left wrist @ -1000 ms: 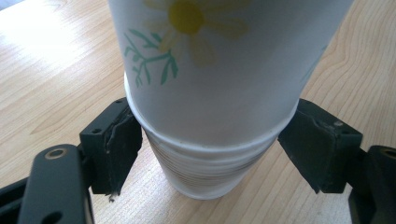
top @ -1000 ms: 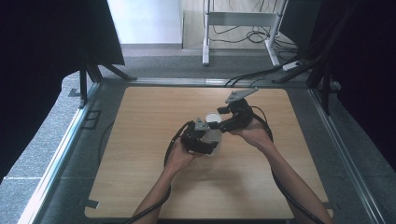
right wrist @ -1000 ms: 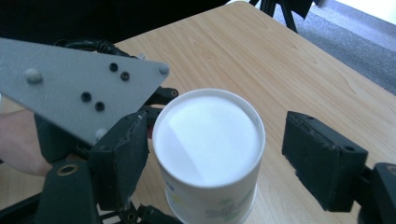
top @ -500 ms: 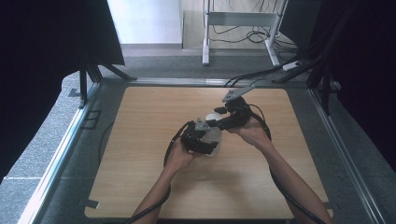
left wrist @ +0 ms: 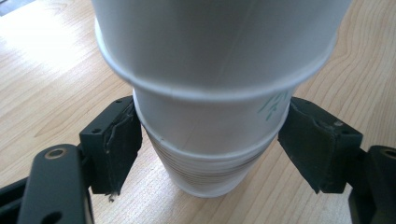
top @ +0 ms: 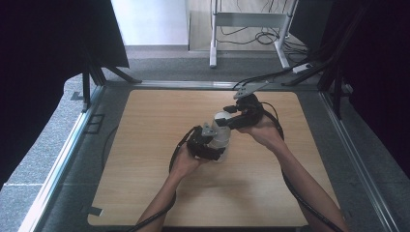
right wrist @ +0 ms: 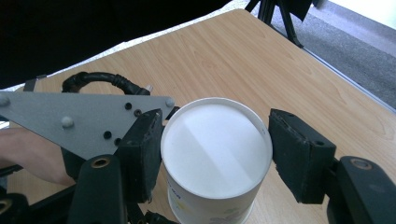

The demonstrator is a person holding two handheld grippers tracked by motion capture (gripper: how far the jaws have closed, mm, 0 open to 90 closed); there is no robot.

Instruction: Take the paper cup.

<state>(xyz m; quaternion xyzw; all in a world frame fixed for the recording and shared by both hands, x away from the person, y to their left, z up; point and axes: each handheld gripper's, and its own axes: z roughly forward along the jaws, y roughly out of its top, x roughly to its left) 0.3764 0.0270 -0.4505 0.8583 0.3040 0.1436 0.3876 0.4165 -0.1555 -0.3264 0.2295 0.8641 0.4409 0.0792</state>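
The stack of white paper cups (top: pixel 221 135) stands upside down near the middle of the wooden table (top: pixel 145 145). Your left gripper (left wrist: pixel 208 140) clamps a lower cup of the stack. Your right gripper (right wrist: pixel 215 161) has closed around the topmost cup (right wrist: pixel 217 154); its far pad seems barely touching.

Daylight enters from the far end of the room, leaving the pale tiled floor (top: pixel 150 21) washed out and the dark side curtains (top: pixel 43 53) nearly black. The light wooden tabletop (top: pixel 145 125) carries soft sheen. Close up, the white paper cup stack (left wrist: pixel 215 93) glares slightly, its near wall soft-focused.
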